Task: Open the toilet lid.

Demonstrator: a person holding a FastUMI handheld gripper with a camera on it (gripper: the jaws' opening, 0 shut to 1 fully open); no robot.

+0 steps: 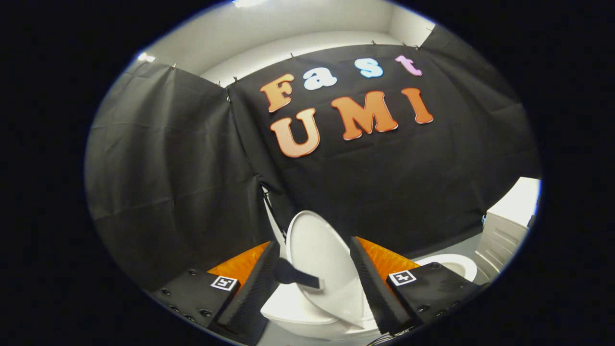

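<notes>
The white toilet lid (pixel 319 257) stands raised and tilted, its oval face showing between my two fingers and just beyond them. A short dark tab (pixel 298 278) sticks out across the lid from beside one finger. Below the lid lies the white toilet body (pixel 288 310). Part of the white seat rim (pixel 451 264) shows past the other finger. My gripper (pixel 314 245) is open, its fingers spread wide on either side of the lid. Whether they touch the lid I cannot tell.
Black cloth walls close in the booth right behind the toilet and to one side. A white cabinet (pixel 509 226) with drawer fronts stands beside the toilet on a grey floor (pixel 456 250).
</notes>
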